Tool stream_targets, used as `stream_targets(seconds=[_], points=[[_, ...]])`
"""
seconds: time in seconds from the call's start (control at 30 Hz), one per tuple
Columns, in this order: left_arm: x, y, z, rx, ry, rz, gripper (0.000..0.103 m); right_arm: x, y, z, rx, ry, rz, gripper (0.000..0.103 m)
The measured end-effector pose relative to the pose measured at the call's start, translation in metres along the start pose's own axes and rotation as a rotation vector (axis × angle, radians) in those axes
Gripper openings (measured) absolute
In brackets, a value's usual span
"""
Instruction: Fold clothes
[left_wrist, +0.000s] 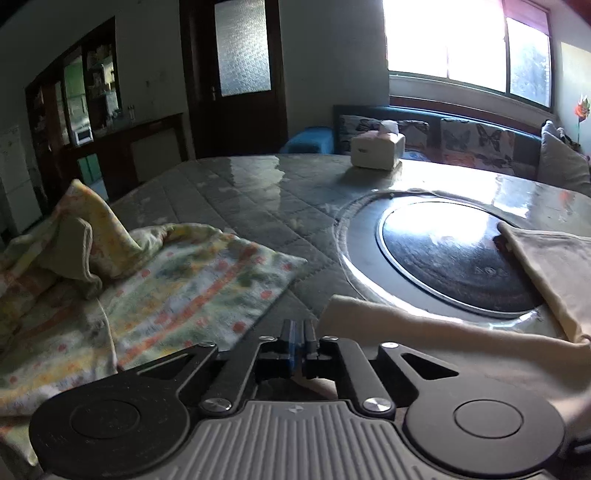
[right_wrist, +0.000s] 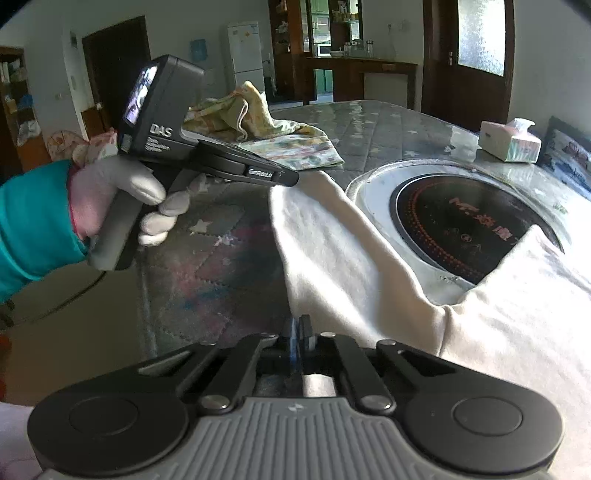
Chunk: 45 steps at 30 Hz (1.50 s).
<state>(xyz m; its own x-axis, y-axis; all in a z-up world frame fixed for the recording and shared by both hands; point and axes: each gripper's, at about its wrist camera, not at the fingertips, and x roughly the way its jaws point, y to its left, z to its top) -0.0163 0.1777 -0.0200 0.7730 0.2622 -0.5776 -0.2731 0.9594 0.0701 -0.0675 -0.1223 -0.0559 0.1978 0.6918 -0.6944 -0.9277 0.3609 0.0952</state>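
A cream-white garment (right_wrist: 369, 258) lies on the quilted table, partly over the round cooktop; it also shows in the left wrist view (left_wrist: 424, 332). My left gripper (left_wrist: 298, 334) has its jaws together at the garment's near corner; I cannot tell if cloth is pinched. In the right wrist view the left gripper (right_wrist: 291, 179) is held by a gloved hand, its tip touching the garment's far corner. My right gripper (right_wrist: 298, 332) has its jaws together at the garment's near left edge; a grip on cloth is not visible.
A floral cloth pile (left_wrist: 129, 266) lies at the left of the table (left_wrist: 240, 192); it also shows in the right wrist view (right_wrist: 258, 122). A round black cooktop (right_wrist: 469, 221) is set in the table. A tissue box (left_wrist: 376, 149) stands behind it. A sofa (left_wrist: 480, 140) is beyond.
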Motion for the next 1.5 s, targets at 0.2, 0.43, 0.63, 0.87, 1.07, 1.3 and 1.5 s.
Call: stream_targets(seconds=[0.2,0.43,0.63,0.87,1.07,1.3,1.5], points=[[0.005,-0.001,0.0,0.02,-0.002,0.032,0.002,0.001,0.011,-0.006,-0.024,0.017,0.059,0.0],[0.003,0.004,0.0,-0.004,0.001,0.027,0.002,-0.01,0.008,0.004,-0.019,-0.034,-0.003,0.012],[0.004,0.002,0.001,0.009,0.005,0.019,0.002,0.012,0.008,0.007,-0.01,-0.005,-0.048,0.022],[0.005,0.004,0.004,0.004,-0.005,0.039,0.002,0.003,0.004,0.005,0.029,-0.016,0.017,0.001],[0.013,0.006,0.0,-0.009,0.023,0.056,0.003,0.002,0.005,0.0,0.042,-0.012,0.081,0.008],[-0.016,-0.02,0.004,-0.005,-0.002,-0.092,0.005,-0.033,-0.011,0.0,0.11,-0.042,0.035,0.01],[-0.032,-0.068,-0.004,0.015,0.017,-0.27,0.006,-0.039,-0.022,-0.016,0.133,0.01,-0.035,0.017]])
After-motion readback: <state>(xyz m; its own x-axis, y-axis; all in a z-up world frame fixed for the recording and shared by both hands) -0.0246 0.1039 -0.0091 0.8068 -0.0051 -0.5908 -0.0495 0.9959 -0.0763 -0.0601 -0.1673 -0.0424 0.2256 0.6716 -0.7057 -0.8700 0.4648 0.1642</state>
